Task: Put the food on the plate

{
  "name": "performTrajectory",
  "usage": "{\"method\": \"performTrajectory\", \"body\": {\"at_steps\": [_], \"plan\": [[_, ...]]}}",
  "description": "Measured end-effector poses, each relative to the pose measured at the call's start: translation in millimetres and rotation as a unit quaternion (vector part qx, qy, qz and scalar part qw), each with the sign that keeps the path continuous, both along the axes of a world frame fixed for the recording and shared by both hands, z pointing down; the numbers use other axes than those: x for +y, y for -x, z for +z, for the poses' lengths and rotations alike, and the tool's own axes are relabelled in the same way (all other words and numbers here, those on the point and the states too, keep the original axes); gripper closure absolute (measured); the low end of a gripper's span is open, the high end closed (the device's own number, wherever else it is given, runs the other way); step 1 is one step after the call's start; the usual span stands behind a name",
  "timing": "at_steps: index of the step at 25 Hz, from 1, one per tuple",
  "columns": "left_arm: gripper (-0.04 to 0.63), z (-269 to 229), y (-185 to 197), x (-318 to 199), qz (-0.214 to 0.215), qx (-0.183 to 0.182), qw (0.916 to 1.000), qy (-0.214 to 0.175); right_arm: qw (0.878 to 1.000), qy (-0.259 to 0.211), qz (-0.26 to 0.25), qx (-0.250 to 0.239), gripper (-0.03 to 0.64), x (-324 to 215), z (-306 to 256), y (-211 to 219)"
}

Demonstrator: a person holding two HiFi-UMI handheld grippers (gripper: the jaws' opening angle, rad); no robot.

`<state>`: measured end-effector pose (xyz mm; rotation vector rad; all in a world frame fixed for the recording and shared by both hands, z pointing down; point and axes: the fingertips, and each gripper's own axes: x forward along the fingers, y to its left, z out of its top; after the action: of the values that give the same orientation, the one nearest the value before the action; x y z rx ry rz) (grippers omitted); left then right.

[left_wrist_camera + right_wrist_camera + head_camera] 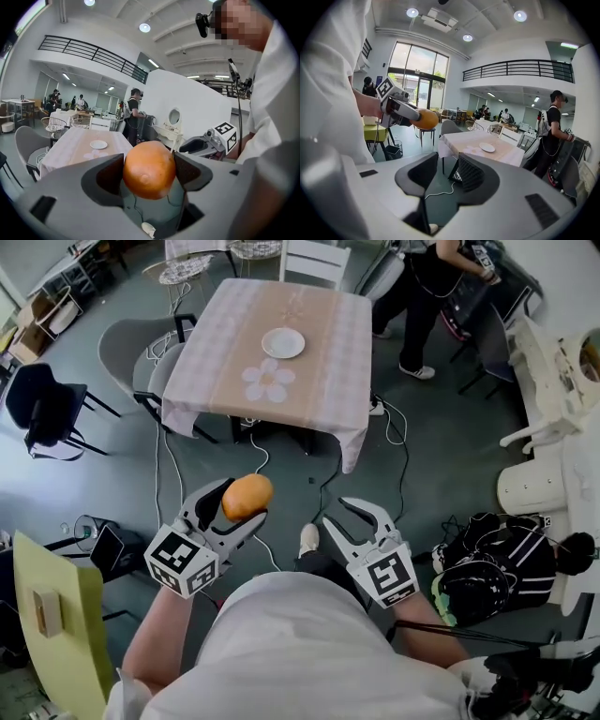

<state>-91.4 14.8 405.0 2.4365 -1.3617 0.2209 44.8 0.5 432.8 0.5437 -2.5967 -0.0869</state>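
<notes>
Left tongs (pixel 242 504): spread wide, pinching the orange fruit (pixel 149 169), held over the floor (pixel 450 427). Right tongs (pixel 336 512): spread, empty, just beside. Fruit near-round, no marked long axis. Plate (pixel 283 342): straight ahead on the tabletop (pixel 323 381), well apart from both tongs; left side already loaded for the carry. No brand or legible writing; only square markers (pixel 388 575) on the cubes (pixel 183 563).

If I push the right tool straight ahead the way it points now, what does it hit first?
Nothing close: the way looks free over open floor, then probably the near edge of the clothed table, though depth is hard to judge.
</notes>
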Motion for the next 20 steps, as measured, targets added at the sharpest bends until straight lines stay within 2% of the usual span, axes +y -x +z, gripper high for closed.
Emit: {"method": "performTrajectory", "body": {"at_steps": [8,16,20], "plan": [[0.247,10.0,-3.9,-129.3,-0.032,-0.017,0.9992,0.012,1.0,0.008,-0.01,0.009,0.465,-92.4,8.7,-39.1],[0.247,39.1,29.8,-240.4,-0.032,-0.04,0.9983,0.028,0.999,0.038,0.032,0.004,0.465,-152.7,21.2,-37.7],[0.247,63.4,52.6,-299.0,-0.019,-0.046,0.9981,0.035,0.996,0.036,0.083,0.01,0.465,-186.1,17.8,-33.6]]}}
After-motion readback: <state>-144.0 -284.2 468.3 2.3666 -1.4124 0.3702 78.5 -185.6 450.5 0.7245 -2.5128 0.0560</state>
